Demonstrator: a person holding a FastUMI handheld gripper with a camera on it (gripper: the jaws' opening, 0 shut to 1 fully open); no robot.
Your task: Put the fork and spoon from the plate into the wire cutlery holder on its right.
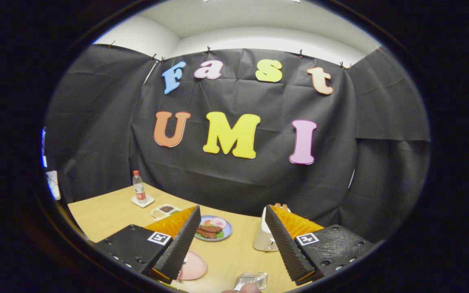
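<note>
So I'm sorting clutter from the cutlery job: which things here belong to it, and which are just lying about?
For the job: pink plate beside the left finger; wire cutlery holder to its right; gripper, fingers open and holding nothing.
Lying about: bottle; divided tray; blue plate of food; white container.

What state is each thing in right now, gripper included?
Gripper: open, fingers wide apart, holding nothing, above the table.
Bottle: upright on a small white tray, capped.
Blue plate: flat on the table, food on it.
Pink plate: flat, partly behind one finger; cutlery not discernible.
White container: upright beside the other finger.
Divided dish: flat, filled.
</note>
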